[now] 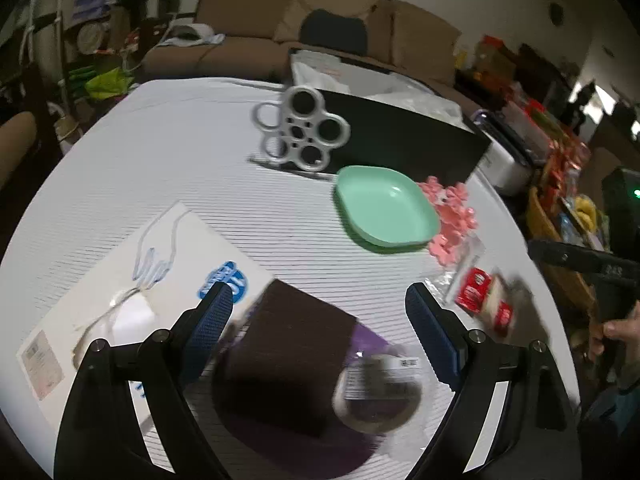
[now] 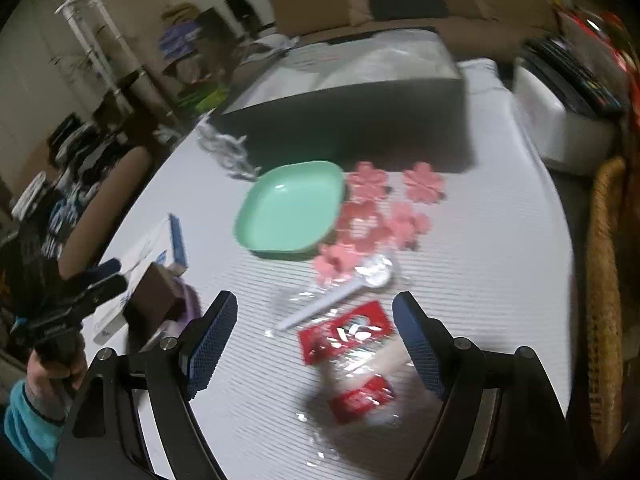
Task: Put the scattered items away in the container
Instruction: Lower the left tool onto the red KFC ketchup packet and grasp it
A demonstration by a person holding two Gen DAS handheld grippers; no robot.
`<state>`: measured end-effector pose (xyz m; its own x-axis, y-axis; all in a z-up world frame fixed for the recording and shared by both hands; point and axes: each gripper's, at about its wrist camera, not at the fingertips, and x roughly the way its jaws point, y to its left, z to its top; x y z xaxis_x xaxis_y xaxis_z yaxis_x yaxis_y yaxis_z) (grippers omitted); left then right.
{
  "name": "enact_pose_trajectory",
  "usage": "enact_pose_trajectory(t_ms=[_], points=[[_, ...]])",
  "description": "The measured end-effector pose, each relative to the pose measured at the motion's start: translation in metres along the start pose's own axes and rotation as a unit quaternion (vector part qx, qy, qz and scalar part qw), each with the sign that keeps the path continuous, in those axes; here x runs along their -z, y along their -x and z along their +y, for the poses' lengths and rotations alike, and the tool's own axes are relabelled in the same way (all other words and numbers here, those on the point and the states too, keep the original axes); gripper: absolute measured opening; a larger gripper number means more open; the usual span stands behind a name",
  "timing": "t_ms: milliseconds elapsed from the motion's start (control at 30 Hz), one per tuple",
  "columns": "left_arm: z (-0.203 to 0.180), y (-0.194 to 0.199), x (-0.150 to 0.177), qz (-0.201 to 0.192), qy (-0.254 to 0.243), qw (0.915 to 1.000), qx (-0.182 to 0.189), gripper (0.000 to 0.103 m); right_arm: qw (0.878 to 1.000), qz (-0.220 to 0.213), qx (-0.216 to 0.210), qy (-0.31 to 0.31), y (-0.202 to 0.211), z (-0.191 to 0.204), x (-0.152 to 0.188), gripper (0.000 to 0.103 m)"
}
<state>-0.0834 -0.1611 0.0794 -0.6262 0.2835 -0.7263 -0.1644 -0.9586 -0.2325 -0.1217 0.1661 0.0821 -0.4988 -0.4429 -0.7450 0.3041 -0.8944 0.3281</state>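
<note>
My left gripper [image 1: 320, 320] is open above a dark brown block [image 1: 288, 360] lying on a purple item [image 1: 360, 440], with a round clear-lidded tub [image 1: 378, 392] beside it. My right gripper [image 2: 314, 332] is open over a red and clear wrapped packet [image 2: 348, 360]; it also shows in the left wrist view [image 1: 486, 296]. A wrapped white plastic spoon [image 2: 340, 292] lies just ahead. A mint green dish [image 2: 290, 210], pink flower shapes [image 2: 380, 216] and a silver ringed trivet [image 1: 302, 130] lie before the black open container [image 2: 352, 120].
A flat white box with a cutlery picture [image 1: 132, 280] lies at the table's left. A white appliance [image 2: 560, 120] stands right of the container. A wicker basket [image 2: 604, 300] sits off the table's right edge. A sofa [image 1: 320, 20] is behind.
</note>
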Motion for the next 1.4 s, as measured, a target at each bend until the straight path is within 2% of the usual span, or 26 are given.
enact_pose_trajectory(t_ms=[67,200,333,400,567,633,800,1000,1167,1233,1300,1400], points=[[-0.014,0.002,0.003,-0.005,-0.013,0.9997,0.019,0.087,1.000,-0.005,0.011,-0.012,0.005,-0.012,0.004,0.083],[-0.057,-0.005,0.008,0.012,-0.058,0.9967,0.056,0.087,0.999,-0.002,0.022,-0.037,0.011,-0.036,0.022,0.083],[-0.099,-0.021,0.011,0.029,-0.105,0.9916,0.069,0.087,0.999,0.005,0.016,-0.049,0.016,-0.050,0.037,0.083],[-0.105,-0.028,0.008,0.035,-0.104,0.9918,0.066,0.087,0.999,0.004,0.014,-0.045,0.020,-0.053,0.038,0.083],[-0.093,-0.034,-0.006,0.034,-0.062,0.9953,0.067,0.087,0.999,-0.009,0.006,-0.031,0.026,-0.050,0.026,0.083],[-0.103,-0.036,-0.006,0.033,-0.077,0.9940,0.070,0.087,0.999,-0.017,0.014,-0.037,0.029,-0.052,0.023,0.083],[-0.145,-0.057,0.004,0.049,-0.147,0.9835,0.093,0.086,0.999,-0.013,-0.007,-0.032,0.032,-0.059,0.031,0.082],[-0.167,-0.087,0.014,0.081,-0.171,0.9768,0.100,0.084,0.999,-0.012,-0.015,0.050,0.040,-0.040,0.038,0.071],[-0.171,-0.105,0.022,0.103,-0.182,0.9730,0.098,0.064,0.989,0.025,-0.015,0.147,0.020,-0.018,0.044,0.052],[-0.170,-0.112,0.023,0.110,-0.178,0.9731,0.096,0.063,0.984,0.054,-0.003,0.167,0.005,-0.017,0.044,0.047],[-0.170,-0.117,0.023,0.111,-0.174,0.9734,0.098,0.062,0.983,0.062,-0.006,0.171,-0.002,-0.020,0.043,0.044],[-0.172,-0.122,0.022,0.116,-0.182,0.9716,0.097,0.062,0.988,0.052,-0.025,0.142,0.000,-0.028,0.038,0.044]])
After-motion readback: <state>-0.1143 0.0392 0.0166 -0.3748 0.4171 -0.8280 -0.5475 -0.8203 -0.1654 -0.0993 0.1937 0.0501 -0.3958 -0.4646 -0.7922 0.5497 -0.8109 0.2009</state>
